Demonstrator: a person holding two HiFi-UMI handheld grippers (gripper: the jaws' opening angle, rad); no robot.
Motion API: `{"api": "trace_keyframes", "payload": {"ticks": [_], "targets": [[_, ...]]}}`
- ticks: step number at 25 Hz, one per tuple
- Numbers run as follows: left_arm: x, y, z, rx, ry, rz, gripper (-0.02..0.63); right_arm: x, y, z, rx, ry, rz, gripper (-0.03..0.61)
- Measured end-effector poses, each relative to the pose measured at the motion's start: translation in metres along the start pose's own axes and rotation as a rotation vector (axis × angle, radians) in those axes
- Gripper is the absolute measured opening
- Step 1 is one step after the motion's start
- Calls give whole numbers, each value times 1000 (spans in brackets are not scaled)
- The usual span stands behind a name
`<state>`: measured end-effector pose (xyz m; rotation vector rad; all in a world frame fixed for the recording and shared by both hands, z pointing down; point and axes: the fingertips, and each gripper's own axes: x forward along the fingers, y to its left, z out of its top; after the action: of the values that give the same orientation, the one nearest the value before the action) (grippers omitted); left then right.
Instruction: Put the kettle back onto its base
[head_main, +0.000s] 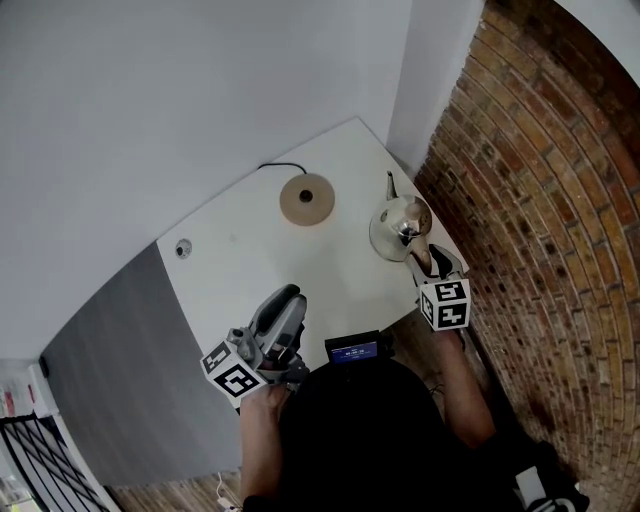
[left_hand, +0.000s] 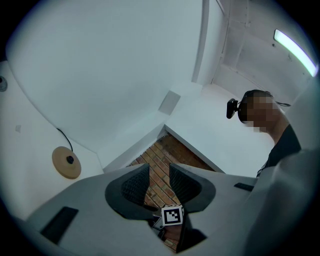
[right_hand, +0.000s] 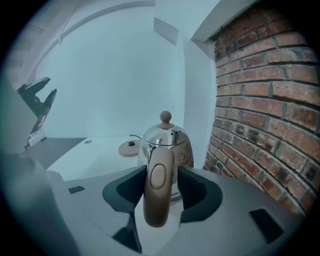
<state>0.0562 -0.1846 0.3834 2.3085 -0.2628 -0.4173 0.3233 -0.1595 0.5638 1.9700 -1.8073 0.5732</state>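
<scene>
The right tool (right_hand: 162, 186) has its jaws closed narrowly on the handle (right_hand: 158, 192) of the kettle (right_hand: 167, 142), with a pad against each side of it. The kettle appears to stand on the tabletop (head_main: 250, 260), near its right edge and close to the brick wall (right_hand: 260, 100). Its bottom is hidden behind the jaws, so whether it has lifted clear cannot be told. The handle points back toward the person and the spout (head_main: 390, 185) points away, so the kettle's long axis runs straight out from the tool.

The coming move turns on where the base (head_main: 307, 199) lies, which is to the kettle's left and a little farther from the person. It is apart from the kettle with bare tabletop between them. In the right gripper view the base (right_hand: 131, 147) shows just left of the kettle body and beyond it. The carry therefore looks like a lift, a short sweep left and forward, then a level descent onto the disc. A cord (head_main: 280, 166) leaves the far side of the base, out of that path.

The left tool (head_main: 285, 310) is nearer the person at the tabletop's near edge, well apart from both kettle and base. Its jaws stand slightly apart with nothing between them. The right tool is the one placed to do the work.
</scene>
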Motion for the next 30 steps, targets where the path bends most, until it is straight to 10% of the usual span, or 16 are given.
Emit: {"api": "trace_keyframes", "payload": {"ticks": [15,30], "targets": [[3,0,3,29,12,38,121,11,-15,3,-179,-33,51,166],[8,-6,-3,38,18,54,121,9,-18,18,-78,-161,81,160]]}}
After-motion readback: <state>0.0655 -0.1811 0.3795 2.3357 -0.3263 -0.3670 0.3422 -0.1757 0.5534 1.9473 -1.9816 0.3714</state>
